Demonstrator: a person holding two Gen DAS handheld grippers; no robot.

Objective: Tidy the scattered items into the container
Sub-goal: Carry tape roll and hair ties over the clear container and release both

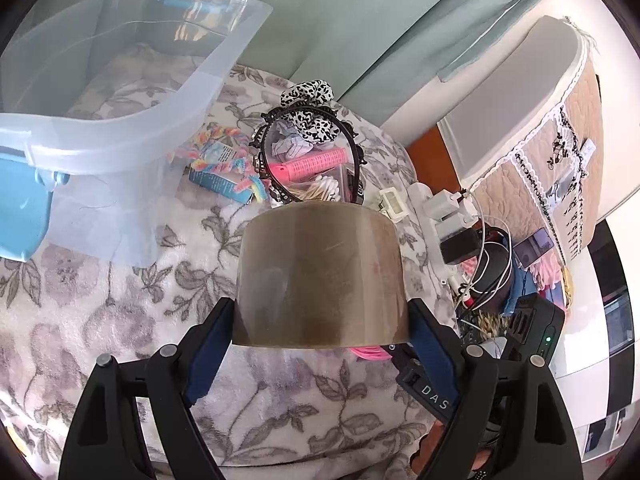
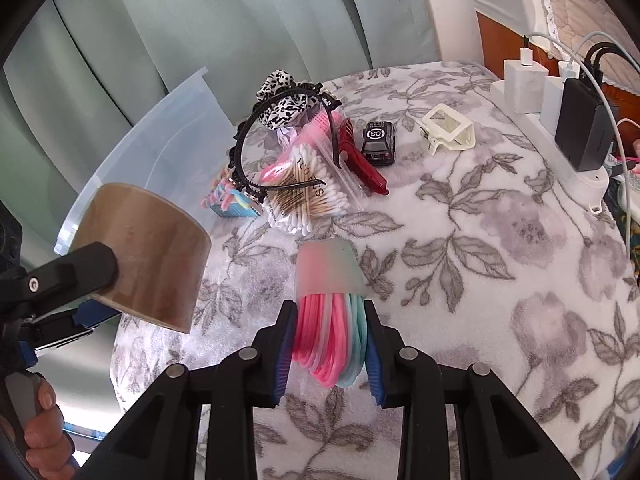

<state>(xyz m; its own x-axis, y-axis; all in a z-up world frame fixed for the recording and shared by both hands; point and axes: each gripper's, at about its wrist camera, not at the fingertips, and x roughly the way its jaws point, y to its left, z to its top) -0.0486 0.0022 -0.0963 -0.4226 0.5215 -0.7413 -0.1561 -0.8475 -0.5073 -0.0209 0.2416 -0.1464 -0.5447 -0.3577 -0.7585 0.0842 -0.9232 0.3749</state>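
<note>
Bystanders around the floral blanket (image 2: 500, 280)

A white power strip (image 2: 560, 152) along the blanket's right edge carries white chargers (image 2: 524, 80) and a black adapter (image 2: 586, 128); green curtain (image 2: 200, 20) behind; a lace-trimmed quilted cover (image 1: 560, 140), perhaps over an appliance

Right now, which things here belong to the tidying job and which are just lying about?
Job: clear plastic bin; brown tape roll; pink-and-mint cord bundle; cotton swab bag; black toy car.
Lying about: white power strip; black charger.
</note>
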